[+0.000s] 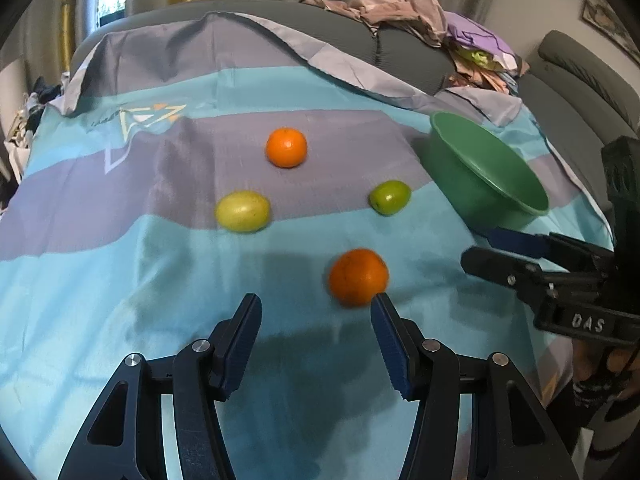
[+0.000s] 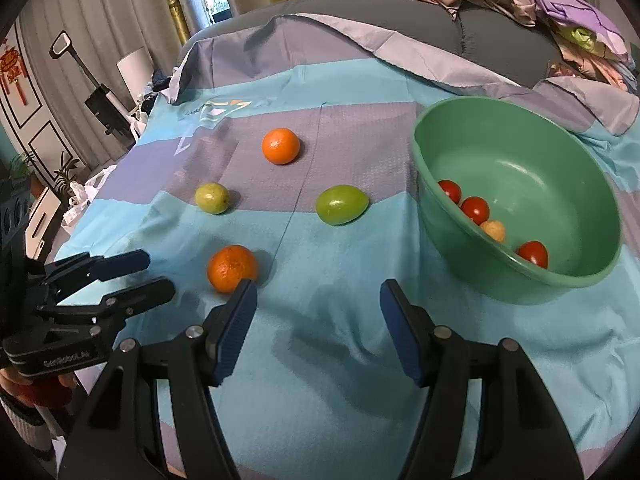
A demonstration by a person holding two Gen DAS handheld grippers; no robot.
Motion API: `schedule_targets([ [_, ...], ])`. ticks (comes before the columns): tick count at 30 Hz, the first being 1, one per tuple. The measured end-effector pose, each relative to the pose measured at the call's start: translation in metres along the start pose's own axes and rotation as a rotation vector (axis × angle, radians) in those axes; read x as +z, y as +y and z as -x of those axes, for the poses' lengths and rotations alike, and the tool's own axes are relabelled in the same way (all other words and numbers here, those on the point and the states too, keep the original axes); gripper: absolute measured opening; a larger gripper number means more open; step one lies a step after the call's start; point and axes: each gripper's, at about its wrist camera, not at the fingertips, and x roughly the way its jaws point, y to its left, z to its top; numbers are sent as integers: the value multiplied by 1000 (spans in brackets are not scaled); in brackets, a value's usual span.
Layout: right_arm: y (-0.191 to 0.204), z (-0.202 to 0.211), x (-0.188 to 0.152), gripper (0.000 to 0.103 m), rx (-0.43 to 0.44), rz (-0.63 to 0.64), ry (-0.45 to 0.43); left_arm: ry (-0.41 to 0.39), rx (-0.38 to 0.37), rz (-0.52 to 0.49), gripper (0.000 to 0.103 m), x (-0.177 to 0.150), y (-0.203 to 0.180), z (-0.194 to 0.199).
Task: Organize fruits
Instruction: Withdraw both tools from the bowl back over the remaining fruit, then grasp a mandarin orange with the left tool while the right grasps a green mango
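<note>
A: Status on the claws?

B: Left claw [image 1: 316,306] spread wide, nothing in it. Right claw [image 2: 318,292] also wide and empty. Both hover low over the striped teal-and-grey cloth [image 1: 120,280] covering the surface; can't tell if that's a table or a bed underneath.

A: Which step?

B: Looks like collecting loose fruit into the round green plastic bowl [image 2: 560,280]. It already holds three small red tomatoes [image 2: 475,209] and one pale yellowish fruit [image 2: 494,230]. Four pieces are out on the cloth.

A: Nearest target?

B: The near round orange [image 1: 358,276]. In the left wrist view it sits just beyond the right-hand fingertip, off the claw's centreline. In the right wrist view the same orange is just past that claw's left-hand fingertip. My guess: left claw takes it.

A: Next move needs?

B: Shift the left claw to its right so the orange centres between the fingers, ease forward, then close. It's round on soft cloth, so it may roll if nudged.

A: Further out?

B: Mid-distance: yellow-green oval fruit [image 1: 243,211] on the left, brighter green oval fruit [image 1: 389,197] nearer the bowl. Farthest: second round orange [image 1: 286,147]. All well apart. Beyond that, a heap of crumpled pink and purple clothes [image 1: 420,12].
</note>
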Motion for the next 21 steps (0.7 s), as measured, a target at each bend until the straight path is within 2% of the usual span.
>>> schedule_targets([
  [9,-6,-11,9,64,8,-18,-1,21,-53,9,57,7,2,-15],
  [18,-8,-42,33,63,10,3,21,75,-37,-129,56,16,-26,-47],
  [21,-8,-52,40,63,18,11,32,87,-33,-138,46,19,-26,-56],
])
